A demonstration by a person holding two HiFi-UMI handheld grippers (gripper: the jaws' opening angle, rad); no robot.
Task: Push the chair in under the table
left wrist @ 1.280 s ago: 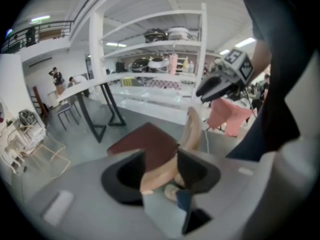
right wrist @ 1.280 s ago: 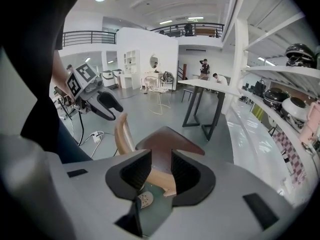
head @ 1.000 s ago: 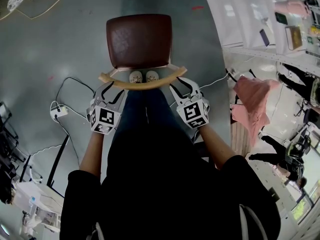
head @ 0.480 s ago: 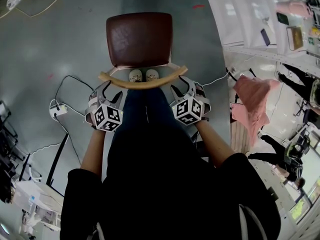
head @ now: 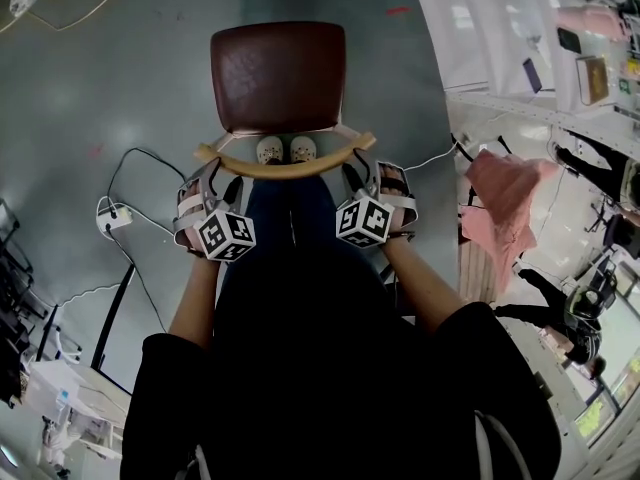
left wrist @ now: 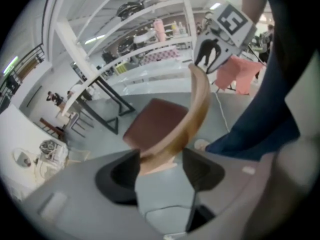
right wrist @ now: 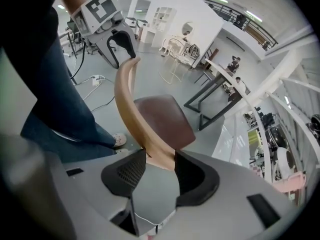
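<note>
A chair with a brown seat [head: 278,76] and a curved wooden backrest [head: 285,166] stands in front of the person's shoes [head: 287,151]. My left gripper [head: 213,183] sits over the backrest's left end and my right gripper [head: 362,176] over its right end. In the left gripper view the wooden rail [left wrist: 197,109] runs down between the spread jaws of the left gripper [left wrist: 159,164]. The right gripper view shows the rail [right wrist: 125,99] likewise between the wide jaws of the right gripper [right wrist: 160,159]. Both stand open astride the rail.
A white table [head: 480,38] runs along the right side, beyond the chair. A cable with a power strip [head: 115,218] lies on the grey floor at the left. A pink cloth [head: 505,203] hangs at the right. Black table legs [left wrist: 107,106] stand past the seat.
Both grippers have rolled inward and sunk onto the ends of the backrest, and their jaws have spread wider. The chair has stayed in place.
</note>
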